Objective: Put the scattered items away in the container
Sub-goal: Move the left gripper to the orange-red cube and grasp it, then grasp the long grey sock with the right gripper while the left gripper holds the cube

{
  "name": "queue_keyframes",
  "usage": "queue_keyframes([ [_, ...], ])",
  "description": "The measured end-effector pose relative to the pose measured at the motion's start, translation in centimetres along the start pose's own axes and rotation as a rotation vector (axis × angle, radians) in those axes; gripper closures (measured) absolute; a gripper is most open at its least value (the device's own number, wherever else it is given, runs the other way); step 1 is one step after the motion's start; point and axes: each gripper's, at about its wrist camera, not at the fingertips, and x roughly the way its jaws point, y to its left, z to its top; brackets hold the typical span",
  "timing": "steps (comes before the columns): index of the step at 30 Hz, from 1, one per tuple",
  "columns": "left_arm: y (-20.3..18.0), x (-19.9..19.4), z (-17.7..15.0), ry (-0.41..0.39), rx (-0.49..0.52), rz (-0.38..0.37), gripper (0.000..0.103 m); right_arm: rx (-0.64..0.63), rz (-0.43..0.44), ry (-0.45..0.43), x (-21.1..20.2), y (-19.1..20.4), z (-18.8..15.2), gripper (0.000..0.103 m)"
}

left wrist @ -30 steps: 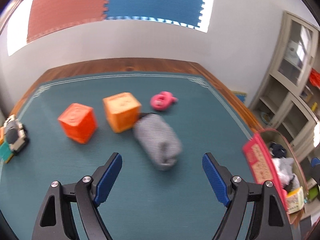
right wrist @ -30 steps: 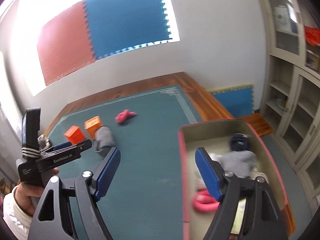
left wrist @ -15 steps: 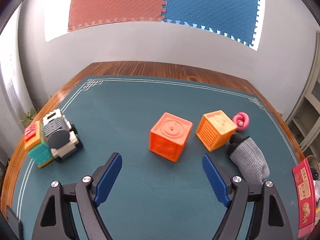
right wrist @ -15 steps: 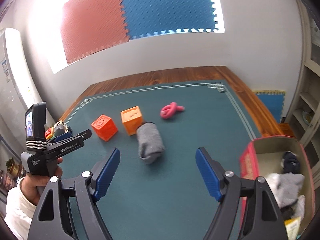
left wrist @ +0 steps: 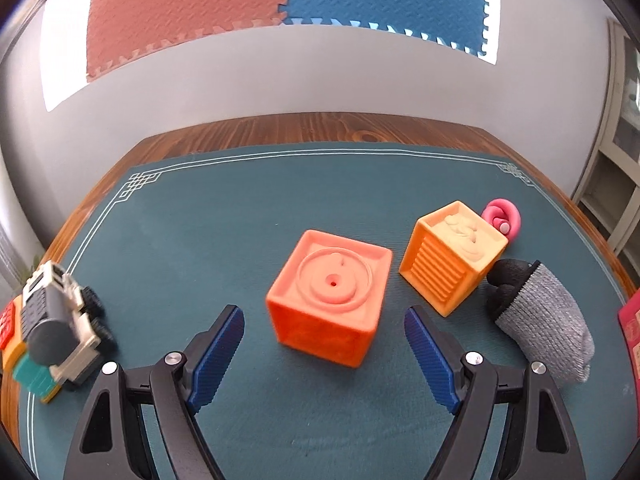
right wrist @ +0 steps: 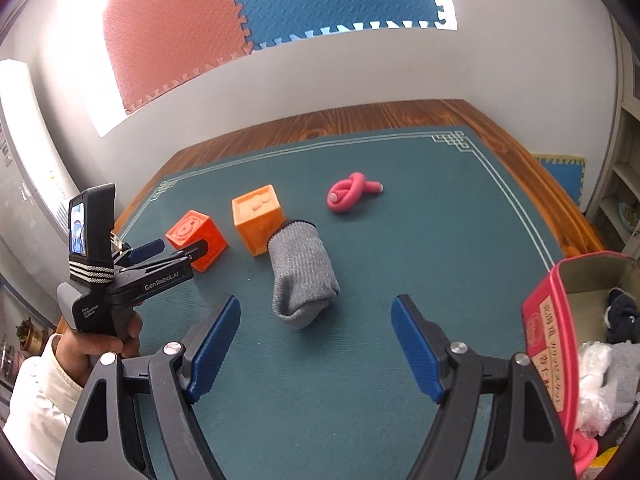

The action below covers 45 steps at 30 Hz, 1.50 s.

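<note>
A red-orange cube (left wrist: 330, 302) with a ring pattern on top sits on the green mat, just ahead of my open left gripper (left wrist: 324, 344) and between the lines of its blue pads. To its right stand a lighter orange cube (left wrist: 452, 258), a pink knotted tube (left wrist: 502, 222) and a rolled grey sock (left wrist: 540, 320). My right gripper (right wrist: 316, 340) is open and empty, with the grey sock (right wrist: 302, 274) lying just beyond its tips. The red-walled box (right wrist: 548, 344) at the right holds clothes and a pink tube.
A toy truck of building blocks (left wrist: 52, 328) stands at the mat's left edge. In the right wrist view a hand in a white sleeve (right wrist: 88, 350) holds the left gripper (right wrist: 168, 250) near the red-orange cube (right wrist: 198, 238). Shelving (right wrist: 624, 184) stands beyond the table's right side.
The left gripper has swung left from the sock to the red-orange cube and closed in on it. The right gripper has turned from the box to face the sock.
</note>
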Motion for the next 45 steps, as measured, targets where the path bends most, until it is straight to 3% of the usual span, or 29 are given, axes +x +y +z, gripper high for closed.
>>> queue_keyframes([
  [6,-0.2,1.6,0.4,0.028,-0.027,-0.015,0.019,0.006,-0.002,0.024,1.4,-0.2,-0.5,0.022],
  [10,-0.6,1.8,0.4,0.029,-0.030,-0.001,0.041,-0.003,-0.007,0.027,1.8,0.0,-0.8,0.022],
  [15,-1.0,1.5,0.2,0.025,-0.017,0.021,0.045,-0.014,-0.008,0.020,2.0,0.2,-1.1,0.022],
  [16,-1.2,1.3,0.1,0.023,-0.014,0.023,0.049,-0.018,-0.009,0.017,2.0,0.3,-1.2,0.022],
  [29,-1.4,-3.9,-1.8,-0.024,-0.037,0.044,0.050,-0.022,0.015,0.024,2.8,0.3,-2.0,0.022],
  [36,-0.5,-7.6,-4.3,-0.034,-0.120,0.063,0.050,-0.008,0.025,0.028,3.1,-0.2,-2.4,0.022],
  [39,-0.3,-8.5,-5.2,-0.039,-0.137,0.105,0.050,-0.009,0.027,0.016,3.0,-0.2,-2.5,0.022],
  [45,0.4,-8.4,-5.6,-0.028,-0.148,0.110,0.050,-0.019,0.008,0.025,3.4,-0.1,-2.2,0.022],
])
